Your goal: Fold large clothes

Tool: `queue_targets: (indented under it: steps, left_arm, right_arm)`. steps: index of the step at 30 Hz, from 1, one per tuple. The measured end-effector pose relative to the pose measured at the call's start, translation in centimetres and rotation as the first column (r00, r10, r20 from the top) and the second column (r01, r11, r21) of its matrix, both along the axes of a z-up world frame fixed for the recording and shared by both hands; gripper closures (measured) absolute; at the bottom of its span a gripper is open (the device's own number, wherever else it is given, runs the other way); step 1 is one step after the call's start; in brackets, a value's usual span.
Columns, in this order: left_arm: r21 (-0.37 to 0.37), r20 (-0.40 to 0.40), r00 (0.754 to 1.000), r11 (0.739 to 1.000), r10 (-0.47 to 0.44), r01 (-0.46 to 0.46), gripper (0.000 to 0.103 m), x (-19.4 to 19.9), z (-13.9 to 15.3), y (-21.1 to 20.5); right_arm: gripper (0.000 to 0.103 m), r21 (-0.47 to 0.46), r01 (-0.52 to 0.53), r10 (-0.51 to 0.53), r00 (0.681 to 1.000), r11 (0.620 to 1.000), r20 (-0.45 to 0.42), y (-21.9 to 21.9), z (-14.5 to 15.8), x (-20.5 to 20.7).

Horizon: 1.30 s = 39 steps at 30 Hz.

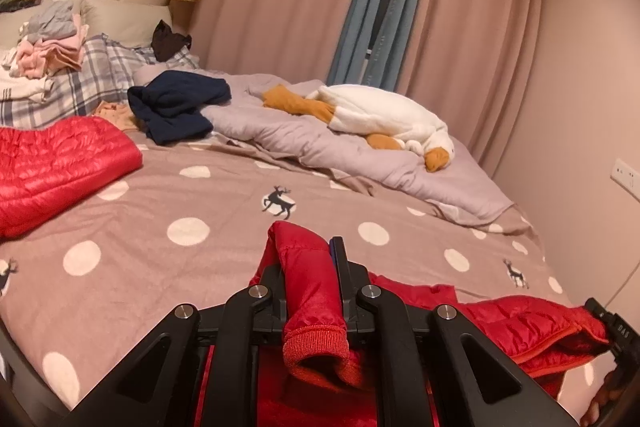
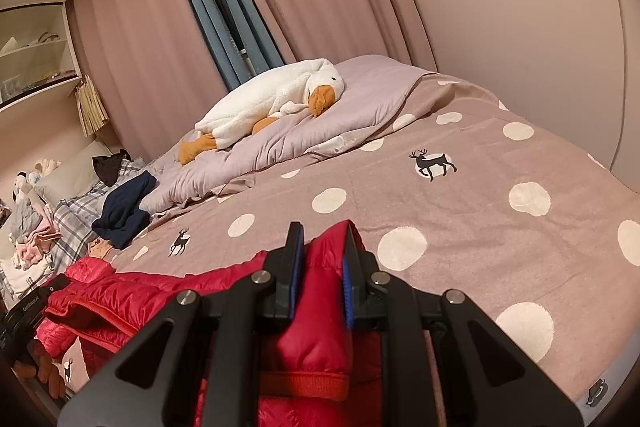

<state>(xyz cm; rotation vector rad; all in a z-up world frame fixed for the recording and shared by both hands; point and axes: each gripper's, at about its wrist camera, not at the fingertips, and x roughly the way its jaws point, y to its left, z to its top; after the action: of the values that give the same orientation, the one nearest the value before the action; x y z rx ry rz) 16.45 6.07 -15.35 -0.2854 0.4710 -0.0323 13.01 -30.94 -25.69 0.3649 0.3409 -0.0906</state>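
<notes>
Two sleeve cuffs of the red puffer jacket [image 1: 520, 323] are clenched in my left gripper [image 1: 310, 267] & right gripper [image 2: 320, 259], raised over the polka-dot bedspread [image 2: 460, 195], mid-fold; next, I'd judge, bring sleeves across the body w/ even tension.

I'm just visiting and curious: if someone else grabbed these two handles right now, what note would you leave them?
Left gripper: shut on a ribbed-cuff sleeve of the red puffer jacket.
Right gripper: shut on another part of the same jacket, near a ribbed band.
The jacket lies crumpled at the near edge of the spotted bedspread.
Another red puffer piece lies further left.
Done: both grips taken.
Left: spread the jacket flat, then fold it.
</notes>
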Motion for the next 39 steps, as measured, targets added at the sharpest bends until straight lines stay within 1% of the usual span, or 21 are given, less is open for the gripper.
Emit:
queue_targets:
  steps: [4, 16, 21, 27, 33, 34, 36, 38, 39]
  left_arm:
    - [0.03, 0.004, 1.0, 1.0, 0.0, 0.0, 0.093, -0.1, 0.0, -0.1]
    - [0.029, 0.0, 1.0, 1.0, 0.003, -0.003, 0.093, 0.0, -0.2, -0.2]
    - [0.049, -0.011, 1.0, 0.999, 0.002, -0.001, 0.093, 0.1, -0.3, -0.3]
    - [0.057, -0.022, 1.0, 0.998, 0.007, -0.006, 0.09, 0.3, -0.6, -0.5]
    - [0.053, -0.043, 0.999, 0.999, 0.009, -0.007, 0.085, 0.5, -0.9, -0.4]
    - [0.053, -0.046, 0.999, 0.999, 0.008, -0.006, 0.083, 0.6, -1.0, -0.4]
    - [0.054, -0.052, 0.999, 0.999, 0.011, -0.008, 0.076, 0.6, -1.0, -0.4]
    - [0.049, -0.041, 0.999, 0.998, 0.027, -0.025, 0.051, 0.5, -1.0, -0.3]
    - [0.042, -0.024, 0.999, 0.998, 0.04, -0.039, 0.049, 0.3, -1.0, -0.2]
  right_arm:
    - [0.085, 0.004, -0.002, 0.002, 1.0, 1.0, 0.001, 0.0, 0.0, -0.1]
    - [0.085, -0.011, 0.0, 0.0, 1.0, 1.0, -0.009, 0.0, -0.1, -0.2]
    - [0.083, -0.013, 0.005, -0.005, 1.0, 1.0, -0.021, -0.1, -0.3, -0.1]
    - [0.08, -0.008, 0.011, -0.012, 0.999, 1.0, -0.031, -0.2, -0.7, -0.1]
    - [0.08, -0.016, 0.013, -0.014, 0.999, 1.0, -0.04, 0.0, -0.8, 0.1]
    - [0.08, -0.019, 0.014, -0.014, 0.999, 1.0, -0.042, 0.0, -0.8, 0.2]
    - [0.08, -0.022, 0.013, -0.014, 0.999, 1.0, -0.042, 0.1, -0.9, 0.2]
    - [0.079, -0.018, 0.013, -0.014, 0.999, 1.0, -0.045, 0.0, -1.0, 0.3]
    - [0.075, -0.016, 0.014, -0.015, 0.999, 1.0, -0.045, 0.0, -1.0, 0.3]
